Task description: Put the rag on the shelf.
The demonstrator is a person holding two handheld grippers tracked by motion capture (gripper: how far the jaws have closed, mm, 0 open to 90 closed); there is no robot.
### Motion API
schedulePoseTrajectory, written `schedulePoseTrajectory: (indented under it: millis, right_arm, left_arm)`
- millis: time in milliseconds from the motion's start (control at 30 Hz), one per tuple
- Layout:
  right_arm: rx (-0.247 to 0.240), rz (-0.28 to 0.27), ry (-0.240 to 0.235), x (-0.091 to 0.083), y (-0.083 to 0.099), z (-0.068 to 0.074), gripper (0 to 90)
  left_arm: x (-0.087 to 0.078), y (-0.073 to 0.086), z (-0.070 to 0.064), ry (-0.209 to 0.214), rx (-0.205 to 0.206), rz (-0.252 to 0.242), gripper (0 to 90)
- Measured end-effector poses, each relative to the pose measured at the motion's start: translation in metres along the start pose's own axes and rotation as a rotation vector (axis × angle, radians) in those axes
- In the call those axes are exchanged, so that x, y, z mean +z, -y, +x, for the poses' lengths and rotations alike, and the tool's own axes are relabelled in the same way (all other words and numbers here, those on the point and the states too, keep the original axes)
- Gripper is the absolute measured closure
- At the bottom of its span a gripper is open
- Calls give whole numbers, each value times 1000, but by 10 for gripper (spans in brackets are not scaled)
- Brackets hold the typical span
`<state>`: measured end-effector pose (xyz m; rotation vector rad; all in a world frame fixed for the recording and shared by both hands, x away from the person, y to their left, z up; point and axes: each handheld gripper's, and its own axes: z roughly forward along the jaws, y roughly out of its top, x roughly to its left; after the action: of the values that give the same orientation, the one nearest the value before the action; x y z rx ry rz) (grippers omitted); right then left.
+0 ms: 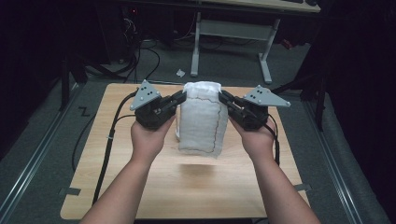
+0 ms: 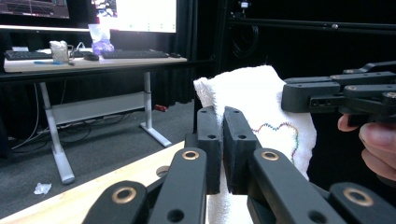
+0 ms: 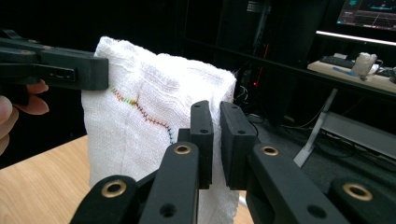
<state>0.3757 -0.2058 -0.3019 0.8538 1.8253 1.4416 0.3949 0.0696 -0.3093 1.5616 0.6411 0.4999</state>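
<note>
We held the towel [image 1: 201, 117] up above the middle of the table [image 1: 116, 186], one tool at each top corner, so that it hung free and its folded layers could drop straight. The left tool [image 1: 180, 97] was clamped on the towel's upper left edge and the right tool [image 1: 225, 98] on its upper right edge; in each gripper view the two jaws stood pressed together with white cloth pinched between them. We kept both hands level and fairly close, which left the towel narrow and slightly bowed rather than stretched flat. Its lower edge seemed to hang clear of the wood, with a faint shadow beneath, though we could not be sure of the gap.

The coloured stitching [image 3: 140, 109] ran down the cloth, but we could not make out what it formed. How many layers each tool gripped was hidden inside the jaws. The towel's far face was out of sight from above, and a small fold at its lower left was hard to read. The room beyond, with a desk [image 2: 93, 60] and a keyboard [image 2: 134, 54], lay mostly in darkness.
</note>
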Motion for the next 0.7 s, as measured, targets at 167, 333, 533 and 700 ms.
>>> schedulePoseTrajectory:
  millis: [167,333,533,700]
  right_arm:
    - [8,-10,7,5,-8,-8,847]
    - [2,-4,10,13,-14,-12,847]
    - [8,-1,19,28,-24,-18,847]
    - [12,4,26,38,-26,-24,847]
  left_arm:
    - [6,-7,5,-3,9,-11,866]
    - [12,-13,13,-23,21,-5,866]
    - [17,-19,20,-43,27,-5,866]
    - [25,-23,30,-51,39,-3,866]
